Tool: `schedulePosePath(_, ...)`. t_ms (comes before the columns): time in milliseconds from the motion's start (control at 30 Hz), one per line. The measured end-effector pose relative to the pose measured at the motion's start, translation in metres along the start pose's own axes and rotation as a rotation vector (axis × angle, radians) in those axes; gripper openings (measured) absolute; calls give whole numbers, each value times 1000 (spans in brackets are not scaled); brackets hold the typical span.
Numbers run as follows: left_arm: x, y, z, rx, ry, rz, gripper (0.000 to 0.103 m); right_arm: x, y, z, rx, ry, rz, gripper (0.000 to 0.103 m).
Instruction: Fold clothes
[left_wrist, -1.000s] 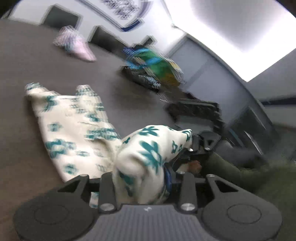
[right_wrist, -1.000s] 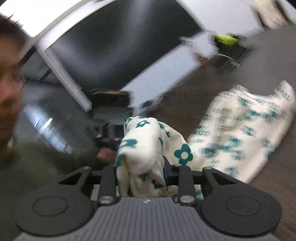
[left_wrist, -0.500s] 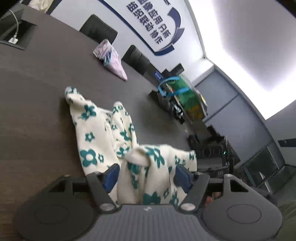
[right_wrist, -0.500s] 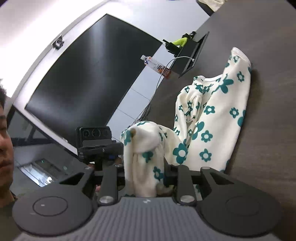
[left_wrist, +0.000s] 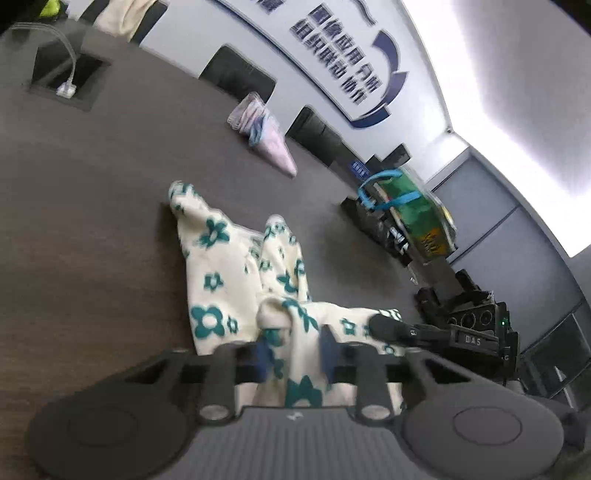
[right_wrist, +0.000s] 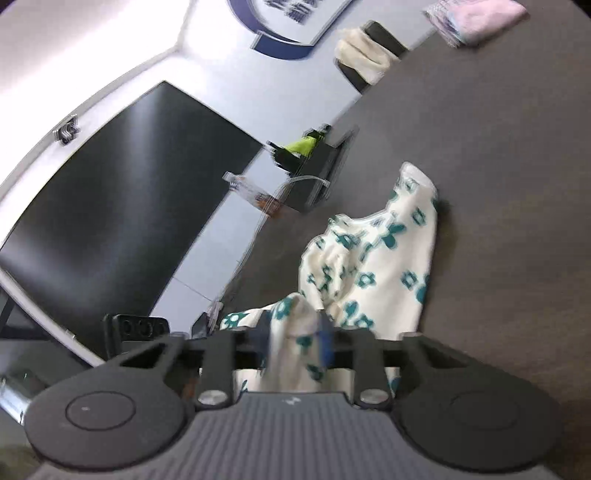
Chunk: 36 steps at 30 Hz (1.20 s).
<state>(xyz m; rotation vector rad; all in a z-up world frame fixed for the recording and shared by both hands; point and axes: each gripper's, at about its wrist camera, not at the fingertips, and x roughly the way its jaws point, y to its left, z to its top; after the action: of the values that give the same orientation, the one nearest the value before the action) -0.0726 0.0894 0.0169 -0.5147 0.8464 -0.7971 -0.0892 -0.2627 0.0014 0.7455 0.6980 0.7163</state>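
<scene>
cream floral garment (left_wrist: 221, 273) pinched by each hand-held gripper, left (left_wrist: 295, 350) and right (right_wrist: 295, 338), pink folded cloth (left_wrist: 266, 136) well beyond.

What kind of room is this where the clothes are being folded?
Most likely an office meeting room: a long dark grey table lined with black chairs, a large black wall screen, and blue lettering on the white wall. The white garment with teal flowers lies on that table.
</scene>
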Motion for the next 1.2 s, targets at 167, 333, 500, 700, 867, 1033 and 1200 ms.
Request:
schedulePosePath(167,3,-4,-14,63,18,79,16,10,1,-8,-22,7,-103,15)
schedulePosePath(333,3,-22,-22,218,-10,178,25,17,6,-20,-86,6,-179,16)
schedulePosePath(500,-23,-49,-15,367,-154,245,44,-2,41,-17,-253,-83,-262,35)
schedulePosePath(700,-16,-80,-33,522,-289,388,12,-10,111,-40,-590,-222,-415,21)
schedulePosePath(867,17,-86,-65,638,-205,435,11,40,106,-71,-641,-79,-582,11)
schedulePosePath(1033,22,-74,-71,616,-149,438,11,58,92,-85,-672,-60,-648,9)
schedulePosePath(1200,19,-69,-70,592,-161,416,11,41,101,-81,-675,-86,-579,9)
